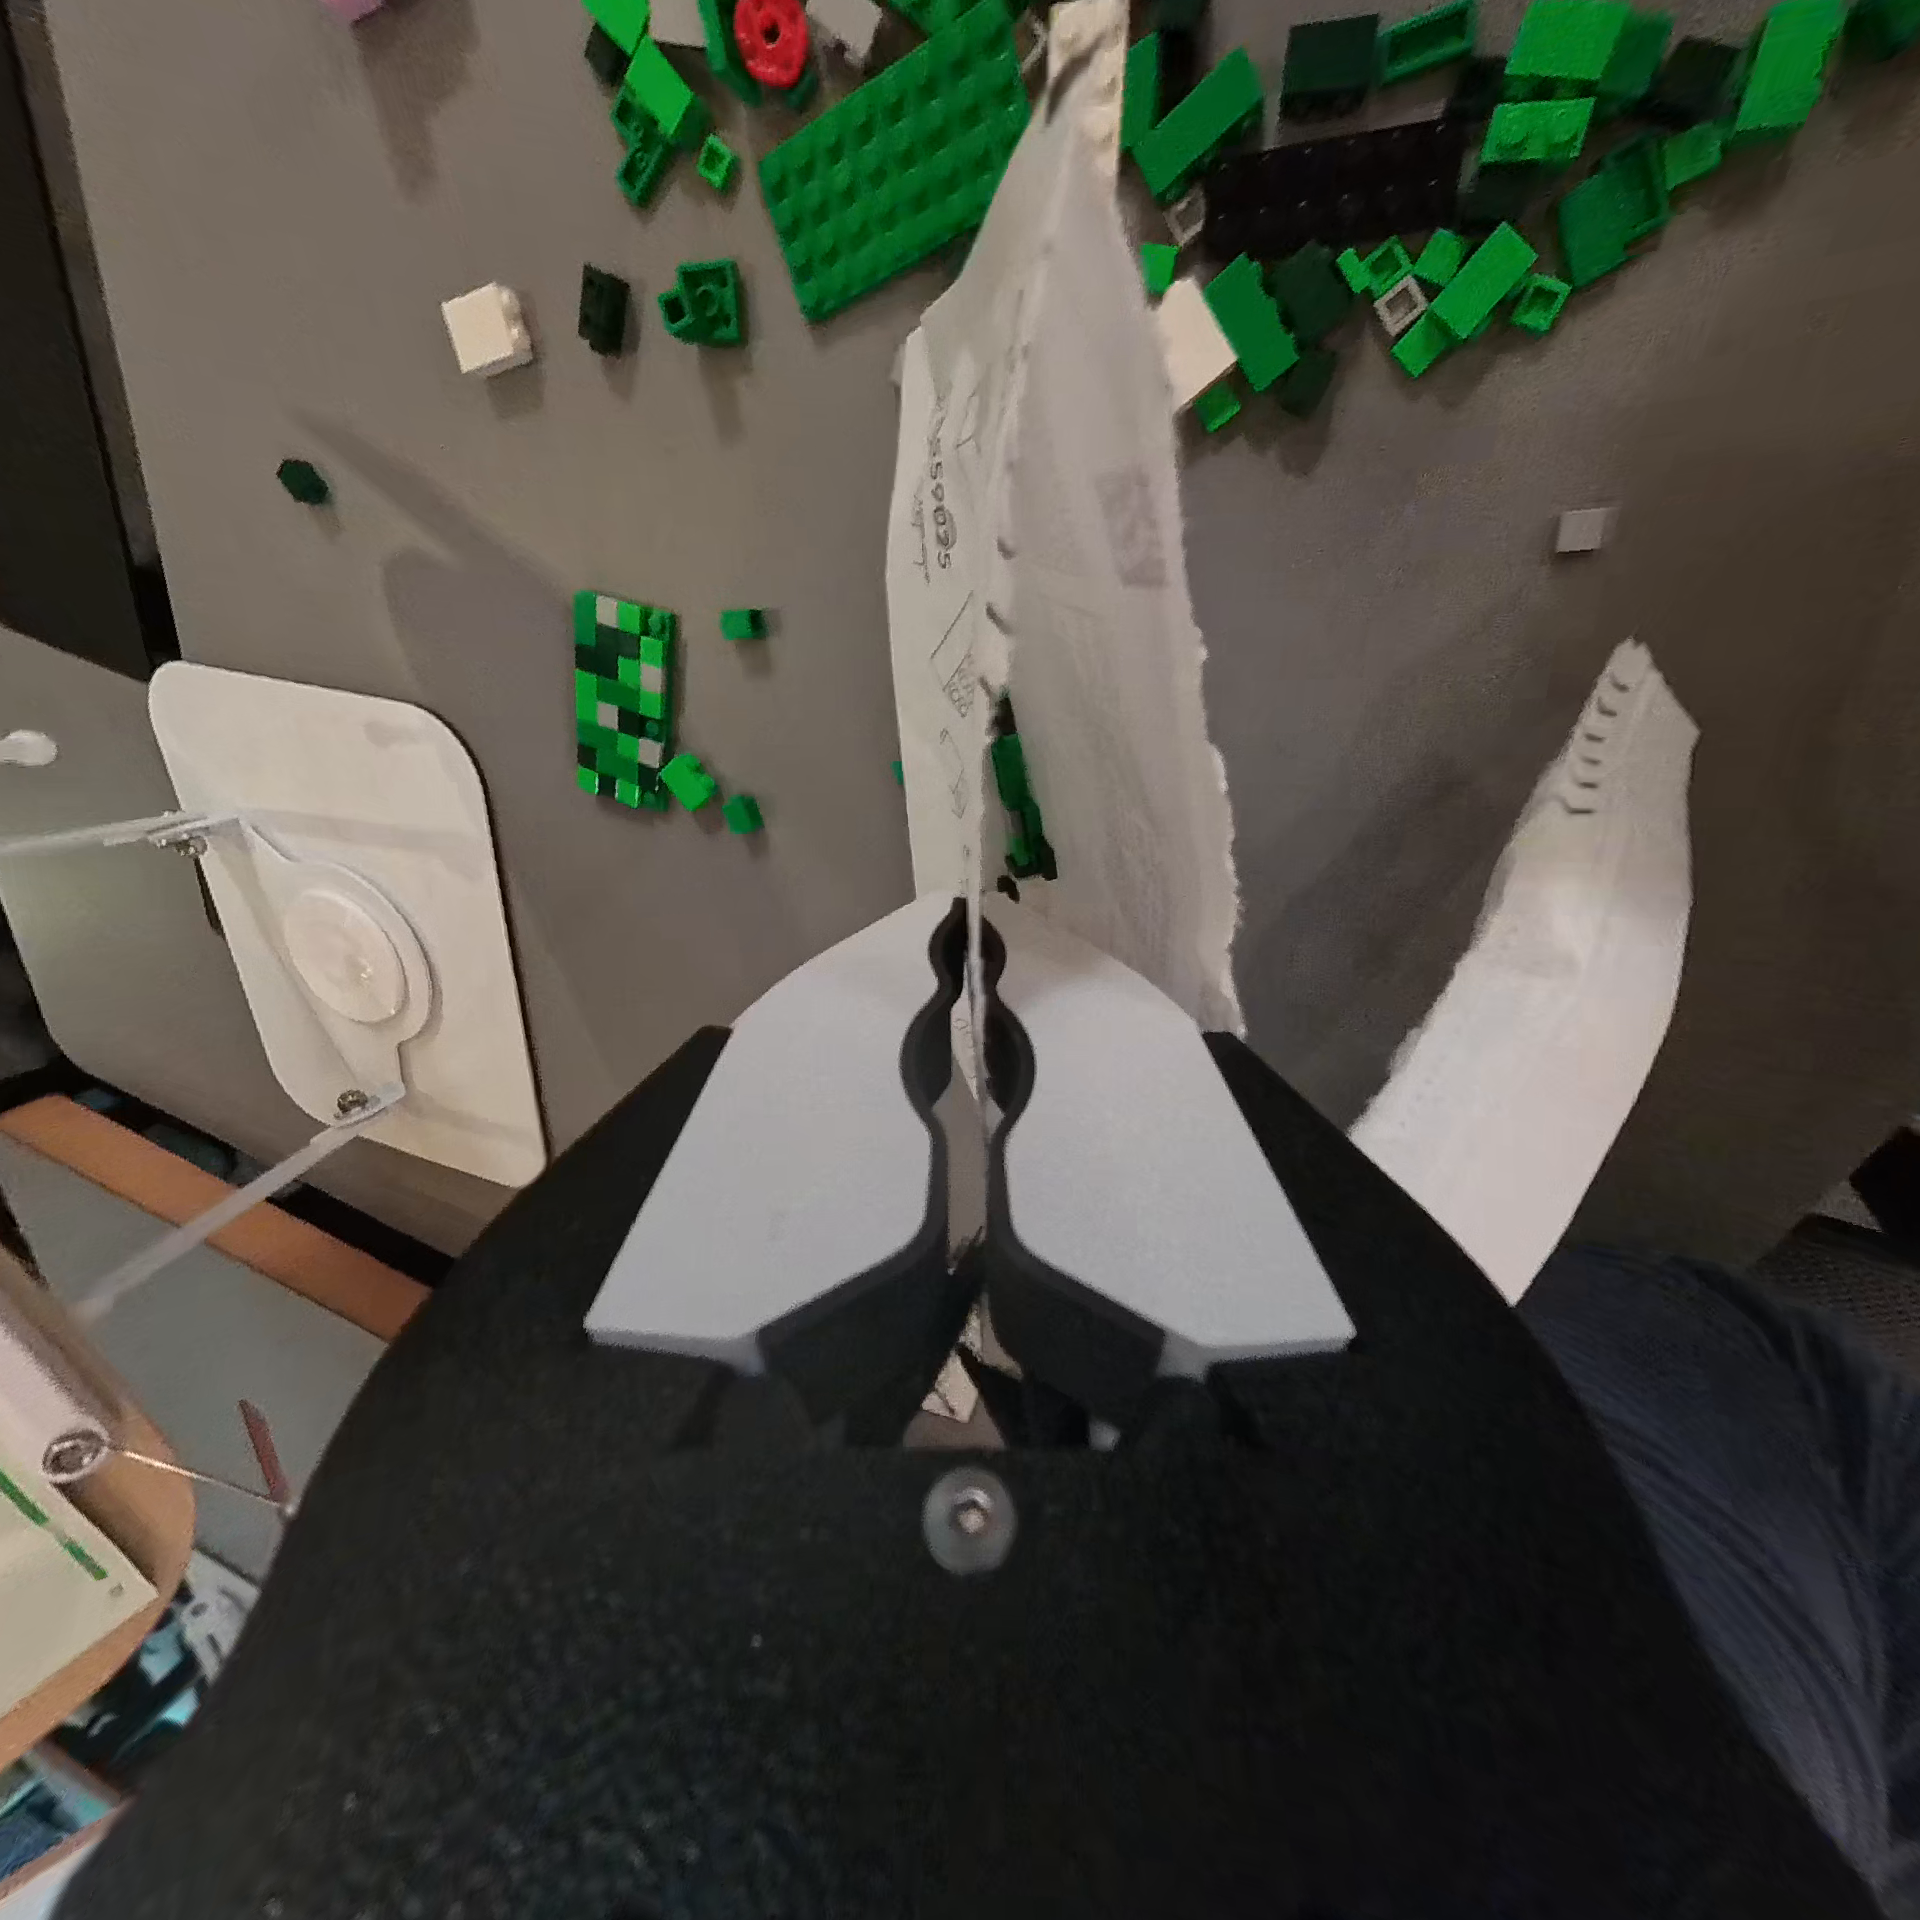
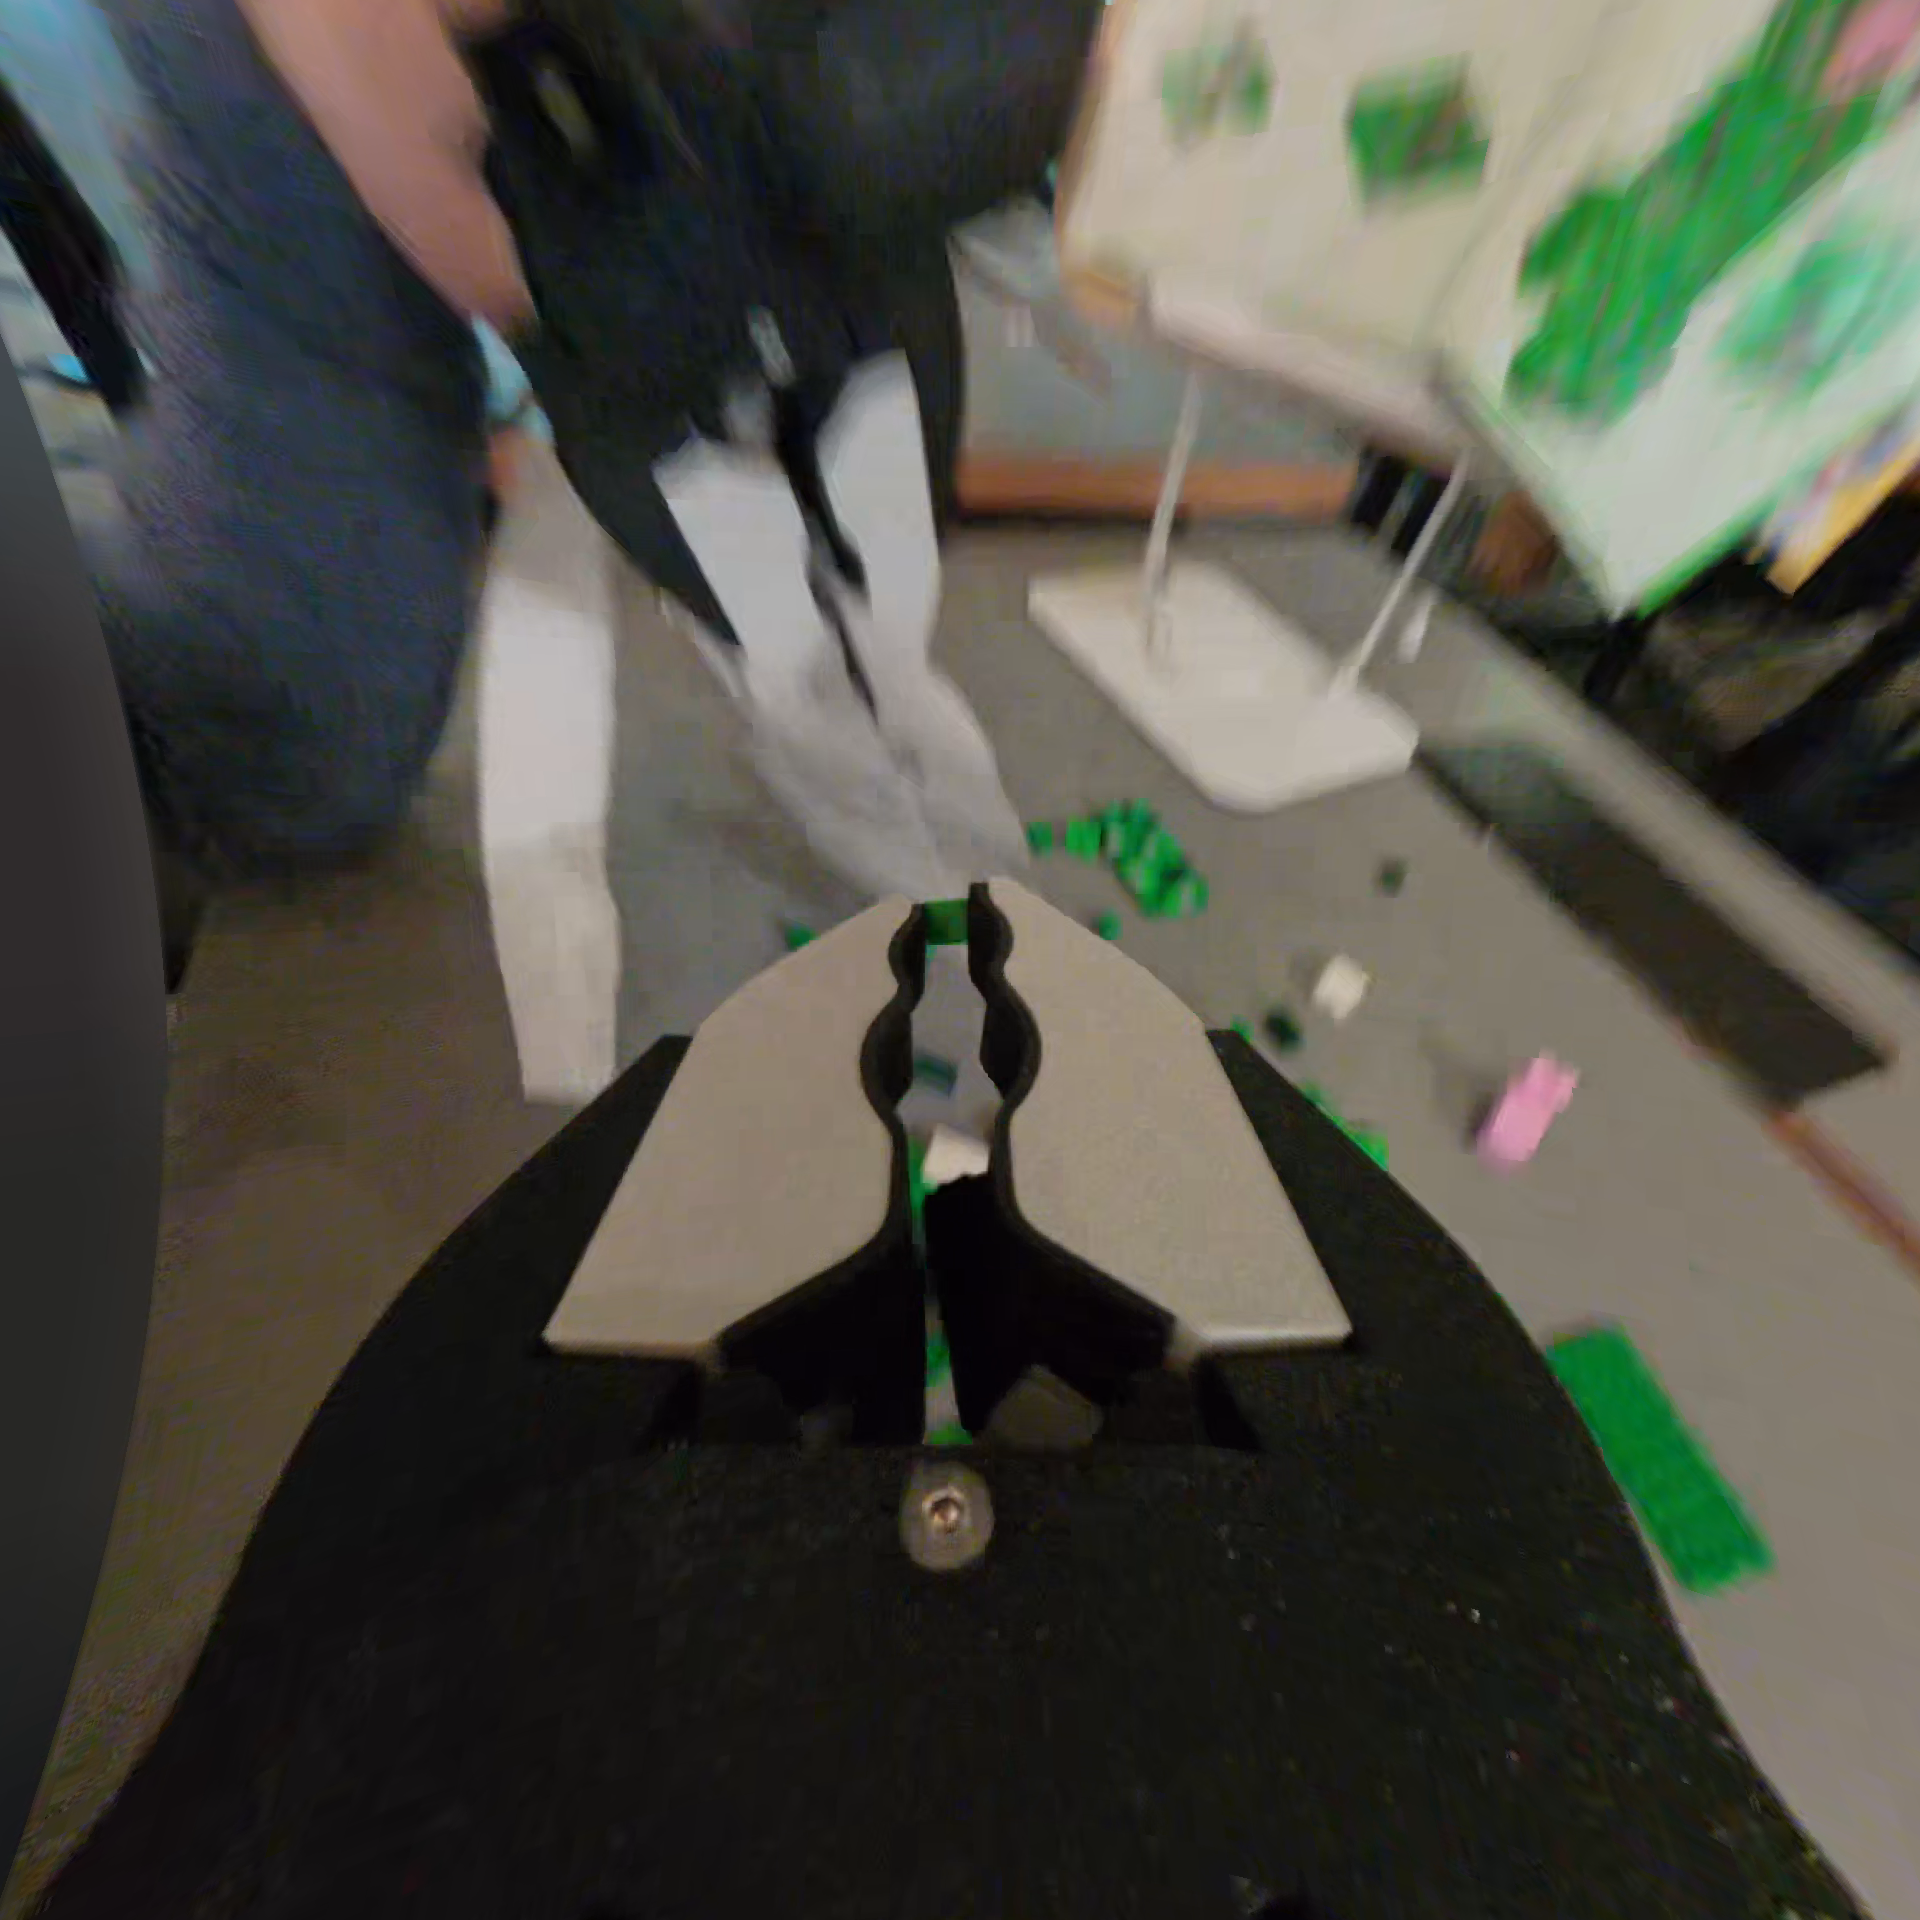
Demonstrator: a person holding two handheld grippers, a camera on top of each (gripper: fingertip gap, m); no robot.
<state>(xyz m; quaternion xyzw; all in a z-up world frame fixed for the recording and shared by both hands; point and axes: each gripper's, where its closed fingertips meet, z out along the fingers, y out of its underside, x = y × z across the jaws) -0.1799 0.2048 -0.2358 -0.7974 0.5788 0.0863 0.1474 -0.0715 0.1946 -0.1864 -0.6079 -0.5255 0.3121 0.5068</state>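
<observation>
My left gripper is shut on the edge of a torn white paper bag and holds it up over the grey table. A few small green pieces sit inside the bag's tear. A torn-off white strip lies to the right. My right gripper is nearly closed, with a small green brick pinched between its tips. The right wrist view is motion-blurred. It shows the left gripper farther off with the bag hanging from it, and the strip to its left.
Loose green bricks, a large green plate, a white brick and a small green mosaic build lie on the table. A white stand base carries a booklet. A pink brick lies at the right. A person's leg is at the left. To the small green mosaic build: left tips about 15 cm, right tips about 25 cm. The right camera catches it too, in the right wrist view.
</observation>
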